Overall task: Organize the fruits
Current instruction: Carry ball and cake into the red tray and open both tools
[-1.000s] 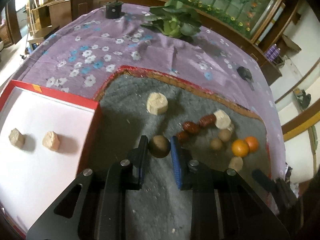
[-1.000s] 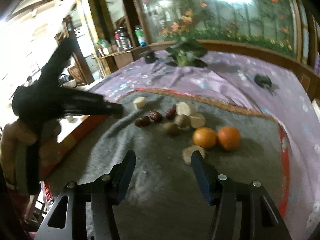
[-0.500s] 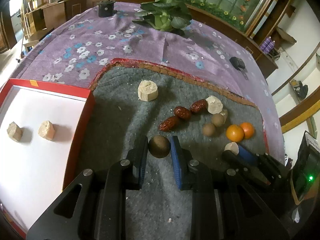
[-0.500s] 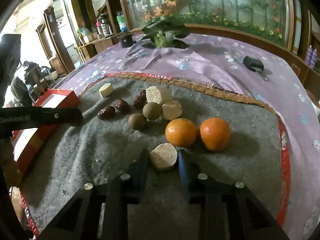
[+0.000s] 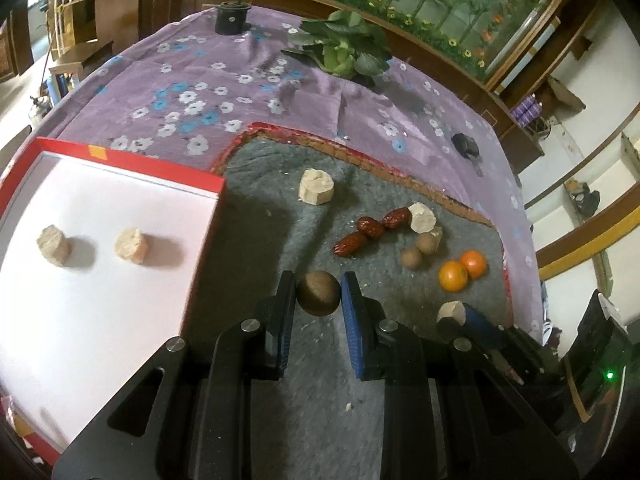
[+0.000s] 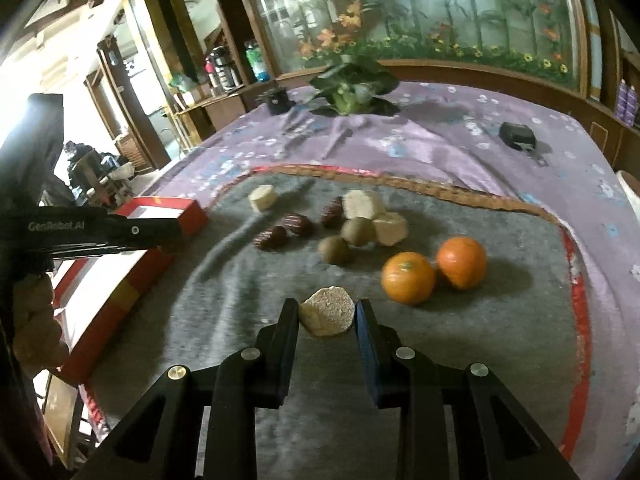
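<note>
My left gripper (image 5: 318,294) is shut on a round brown fruit (image 5: 318,293), held just above the grey mat (image 5: 280,240) beside the red-rimmed white tray (image 5: 100,264). Two pale chunks (image 5: 130,246) lie in that tray. In the right wrist view my right gripper (image 6: 327,317) is shut on a pale beige chunk (image 6: 327,316) low over the mat (image 6: 480,320). Ahead of it lie two oranges (image 6: 408,278), two brown round fruits (image 6: 335,249), three red dates (image 6: 298,223) and more pale chunks (image 6: 362,205). The left gripper's arm (image 6: 100,232) shows at the left.
A leafy green plant (image 5: 346,46) and a black cup (image 5: 232,18) stand at the table's far side on the purple flowered cloth (image 5: 192,100). A small black device (image 6: 518,136) lies on the cloth at the right. Wooden shelves and a glass wall stand behind.
My right gripper came forward and closed on the pale chunk near the oranges. My left gripper, still holding the brown fruit, shifted toward the tray and rose slightly.
</note>
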Demonstrator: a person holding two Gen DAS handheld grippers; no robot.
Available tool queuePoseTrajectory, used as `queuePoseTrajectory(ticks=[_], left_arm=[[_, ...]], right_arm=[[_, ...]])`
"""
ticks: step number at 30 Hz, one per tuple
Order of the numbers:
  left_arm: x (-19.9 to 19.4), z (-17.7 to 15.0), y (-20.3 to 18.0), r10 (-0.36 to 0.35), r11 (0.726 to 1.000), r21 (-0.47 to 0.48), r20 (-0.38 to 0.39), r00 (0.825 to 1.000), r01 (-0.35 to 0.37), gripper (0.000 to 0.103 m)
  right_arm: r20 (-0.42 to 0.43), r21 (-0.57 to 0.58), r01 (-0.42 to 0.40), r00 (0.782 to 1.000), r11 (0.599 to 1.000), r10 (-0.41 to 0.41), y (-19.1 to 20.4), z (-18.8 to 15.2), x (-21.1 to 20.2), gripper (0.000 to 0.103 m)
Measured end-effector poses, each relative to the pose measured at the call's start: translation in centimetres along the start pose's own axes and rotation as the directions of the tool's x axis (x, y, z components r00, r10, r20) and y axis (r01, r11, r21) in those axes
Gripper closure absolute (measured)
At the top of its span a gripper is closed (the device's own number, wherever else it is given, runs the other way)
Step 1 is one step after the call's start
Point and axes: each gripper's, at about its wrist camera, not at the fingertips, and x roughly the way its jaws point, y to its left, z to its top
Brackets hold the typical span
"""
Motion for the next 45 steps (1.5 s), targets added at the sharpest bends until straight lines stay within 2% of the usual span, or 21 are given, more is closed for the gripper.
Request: queuePoseTrajectory(ticks=[8, 21, 26, 35, 41, 45], left_arm=[[-2.6, -0.9, 2.7, 0.093, 0.996, -0.002, 0.066, 0.993, -0.093, 0.081], [-4.8, -2.6, 8.8, 0.238, 0.971, -0.054, 0.114, 0.965, -0.233, 0.081], [-5.0, -2.9, 10.7, 0.258, 0.965, -0.07, 0.115, 0.959, -0.251, 0.081], [-4.9, -3.3, 13.8, 0.233, 0.967, -0.119, 0.075, 0.969, -0.224, 0.081], [-4.7, -3.5, 14.4, 0.22, 0.97, -0.118, 0.058, 0.974, -0.212, 0.081], [-4.6, -3.3, 14.7, 0.246, 0.964, -0.118, 0.061, 0.967, -0.237, 0.081]], right_arm=[[-0.005, -0.071, -0.083, 0.997, 0.994, 0.083, 5.1, 0.6, 0.6, 0.075], [-0.021, -0.175, -0.161, 0.987, 0.971, 0.16, 12.4, 2.2, 2.6, 0.075], [-0.038, -0.212, -0.184, 0.983, 0.96, 0.18, 14.8, 2.7, 3.7, 0.075], [-0.083, -0.285, -0.214, 0.977, 0.934, 0.198, 18.8, 4.1, 6.0, 0.075], [-0.128, -0.317, -0.229, 0.972, 0.92, 0.197, 20.8, 4.7, 8.3, 0.075], [-0.164, -0.332, -0.236, 0.968, 0.914, 0.19, 21.4, 4.7, 9.9, 0.075]])
